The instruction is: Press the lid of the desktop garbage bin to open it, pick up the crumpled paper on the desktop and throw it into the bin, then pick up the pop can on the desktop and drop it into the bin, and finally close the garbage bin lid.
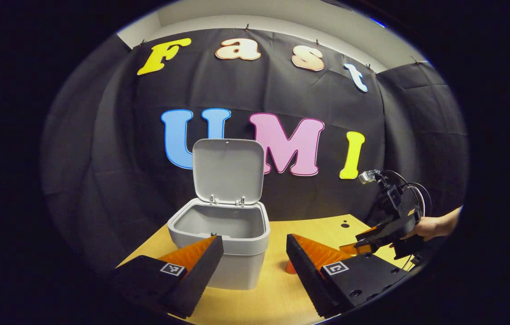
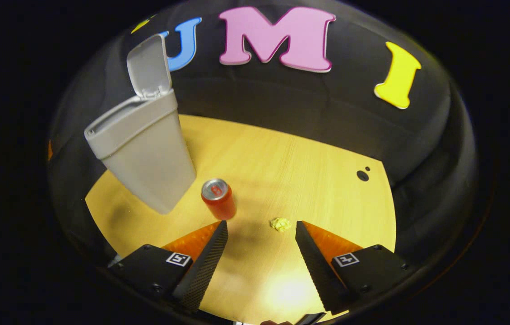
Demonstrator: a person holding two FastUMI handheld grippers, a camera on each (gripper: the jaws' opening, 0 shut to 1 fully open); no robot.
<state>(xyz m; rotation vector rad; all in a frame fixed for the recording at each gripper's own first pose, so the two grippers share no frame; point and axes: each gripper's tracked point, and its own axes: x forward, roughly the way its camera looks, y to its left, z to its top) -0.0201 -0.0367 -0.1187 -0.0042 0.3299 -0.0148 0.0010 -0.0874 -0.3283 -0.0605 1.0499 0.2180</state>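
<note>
In the left gripper view we see the grey garbage bin (image 1: 225, 243) upright on the wooden bench (image 1: 277, 289), its hinged lid (image 1: 228, 169) raised straight up at the back, with the left hand-held gripper (image 1: 255, 259) spread open and empty just before it. Farther off at the right, a hand (image 1: 431, 227) holds the right hand-held gripper (image 1: 363, 243). In the right gripper view, that gripper (image 2: 261, 234) is open and empty above the bench, the pop can (image 2: 219, 199) stands upright, long axis vertical, top up, just beside the bin, and the small crumpled paper (image 2: 280, 224) lies near it, between the fingertips.

1 bin (image 2: 144, 149), 1 can (image 2: 219, 198), 1 crumpled paper (image 2: 280, 224), 2 tools.
</note>
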